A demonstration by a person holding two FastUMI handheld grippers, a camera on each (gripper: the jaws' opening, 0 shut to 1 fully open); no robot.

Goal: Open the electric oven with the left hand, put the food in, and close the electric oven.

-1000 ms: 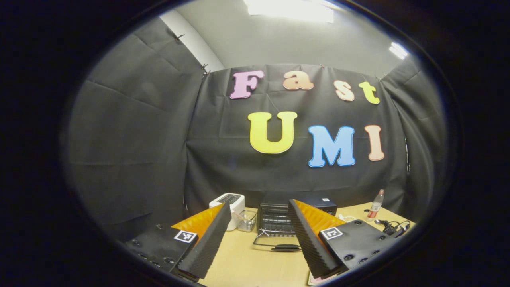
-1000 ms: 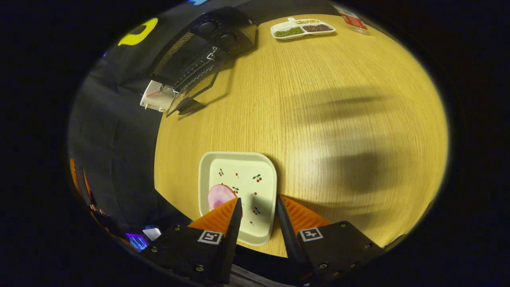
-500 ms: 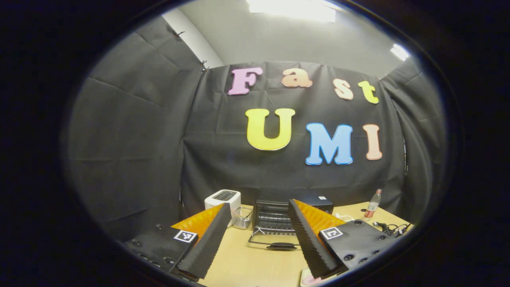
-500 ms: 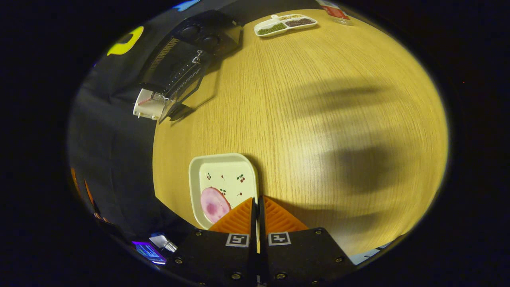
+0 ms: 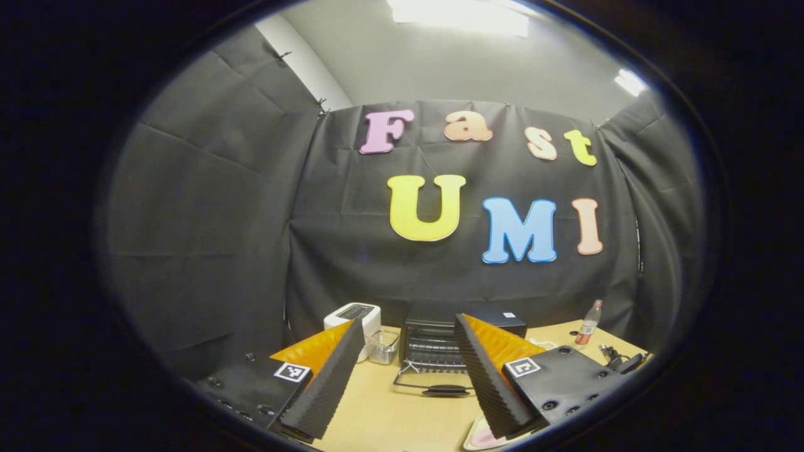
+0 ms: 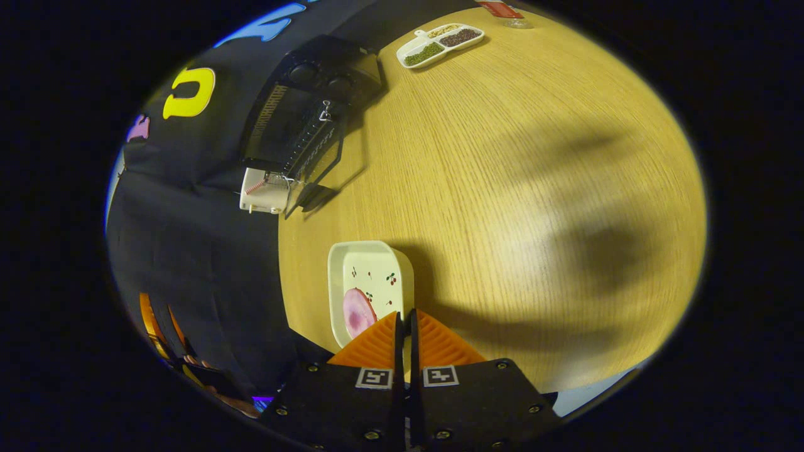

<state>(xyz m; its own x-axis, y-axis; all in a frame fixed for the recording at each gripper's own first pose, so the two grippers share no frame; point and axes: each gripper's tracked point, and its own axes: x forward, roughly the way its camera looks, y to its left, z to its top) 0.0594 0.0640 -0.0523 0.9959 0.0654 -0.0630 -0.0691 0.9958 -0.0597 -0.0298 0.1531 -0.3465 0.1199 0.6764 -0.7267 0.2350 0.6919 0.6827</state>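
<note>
— Looking at the right tool (image 6: 404, 314), what do you make of it?
— Its two fingers are pressed together on the near rim of the cream plate (image 6: 370, 263), the one with the pink slice of food (image 6: 357, 312) at its 7 o'clock corner.
— And the oven?
— In the right gripper view the electric oven (image 6: 301, 119) sits at about 11 o'clock on the worktop (image 6: 515, 188), well apart from the plate, door (image 6: 323, 169) dropped open. A white toaster (image 6: 264, 196) is just beside it, and a divided snack dish (image 6: 440, 45) lies farther off at 12 o'clock.
— The left tool (image 5: 408, 351)?
— Spread wide and pinching nothing, hanging above the worktop. Between its fingers in the left gripper view you see the oven (image 5: 440, 339) with its door down, the toaster (image 5: 353, 314) and a wire basket (image 5: 383, 346) at 10 o'clock, a bottle (image 5: 588, 323) at 2 o'clock.
</note>
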